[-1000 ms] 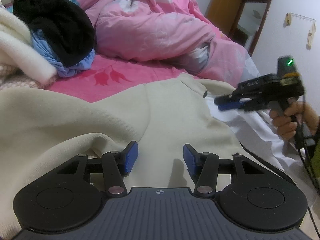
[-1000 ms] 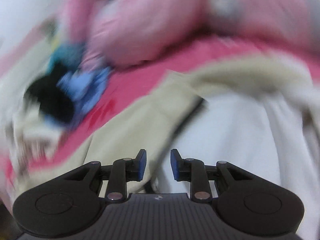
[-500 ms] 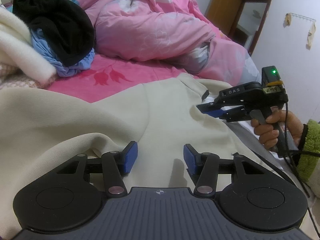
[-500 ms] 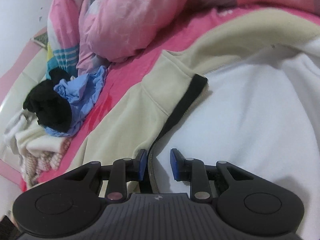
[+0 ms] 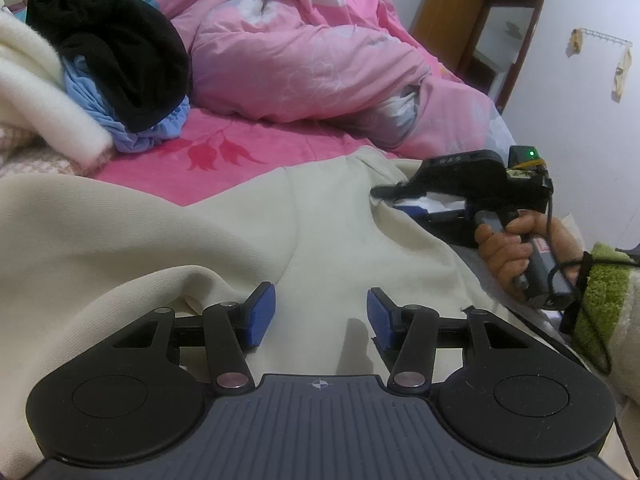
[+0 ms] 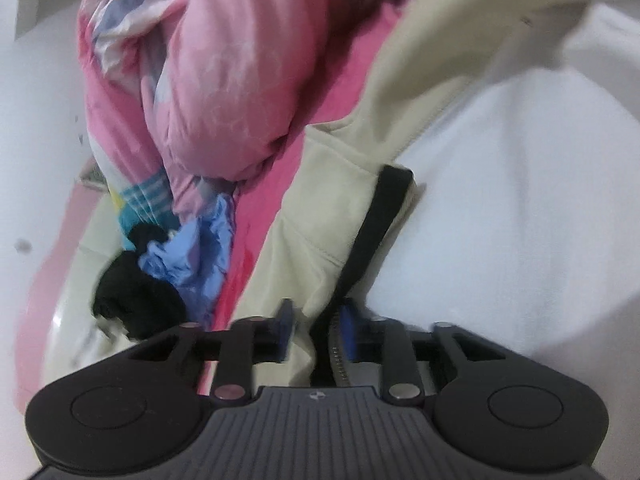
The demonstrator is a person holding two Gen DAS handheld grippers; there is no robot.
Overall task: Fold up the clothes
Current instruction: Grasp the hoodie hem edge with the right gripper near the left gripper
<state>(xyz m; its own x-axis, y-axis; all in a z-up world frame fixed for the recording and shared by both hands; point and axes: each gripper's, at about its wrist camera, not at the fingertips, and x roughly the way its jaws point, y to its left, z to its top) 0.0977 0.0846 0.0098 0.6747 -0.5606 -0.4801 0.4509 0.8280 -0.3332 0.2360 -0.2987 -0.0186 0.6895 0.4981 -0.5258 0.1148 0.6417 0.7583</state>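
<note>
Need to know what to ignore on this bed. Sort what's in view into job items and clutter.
Job:
- cream jacket with black zipper edge
- right gripper, closed on that edge
- left gripper, open over the jacket

Lying about:
- pink duvet
- black garment
- blue garment
- white fleece
- pink sheet

Your left gripper (image 5: 321, 317) is black with blue pads (image 5: 262, 312) and silver pivot screws (image 5: 231, 380). Your right gripper (image 5: 394, 200) carries a green light (image 5: 531, 153) and black cable (image 5: 560, 268). Your sleeve (image 5: 600, 304) is fuzzy green.
</note>
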